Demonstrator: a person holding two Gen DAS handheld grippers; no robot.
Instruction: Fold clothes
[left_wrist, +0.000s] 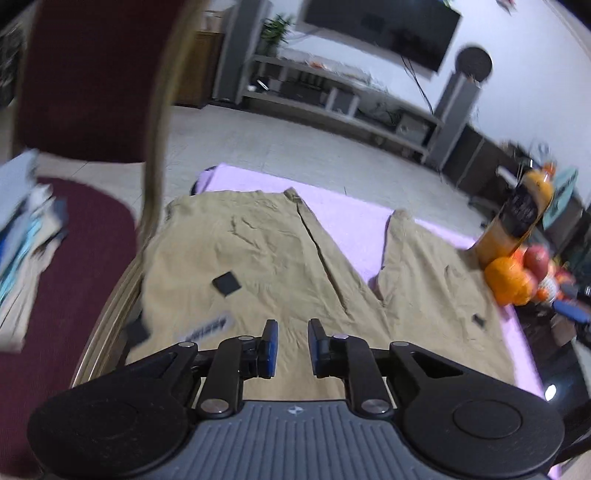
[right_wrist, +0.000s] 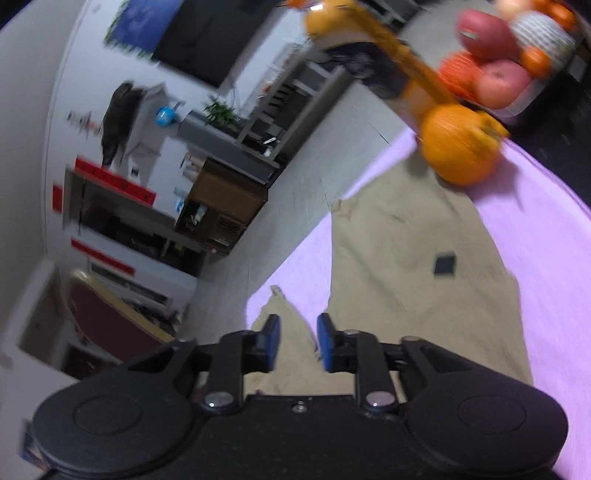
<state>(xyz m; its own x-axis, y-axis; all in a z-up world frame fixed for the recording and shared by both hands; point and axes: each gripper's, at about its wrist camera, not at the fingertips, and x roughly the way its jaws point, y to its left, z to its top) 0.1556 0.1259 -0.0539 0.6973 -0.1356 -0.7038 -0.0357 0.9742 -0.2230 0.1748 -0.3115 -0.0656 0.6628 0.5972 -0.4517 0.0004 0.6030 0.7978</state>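
An orange bottle and loose oranges are crowding the worktop's 3 o'clock edge, touching the khaki trousers. The trousers are lying spread flat, legs parted, lightly creased. Left gripper and right gripper are hovering narrowly parted, gripping nothing.

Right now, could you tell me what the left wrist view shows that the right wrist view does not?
Only the left wrist view shows the stack of folded clothes on a maroon chair seat, and a white label at the waist of the khaki trousers.

Only the right wrist view shows the red apples in a fruit bowl and the wooden cabinet.

Both show the trousers spread on the lilac cloth, the orange, the orange bottle, and open, empty jaws on the left gripper and right gripper.
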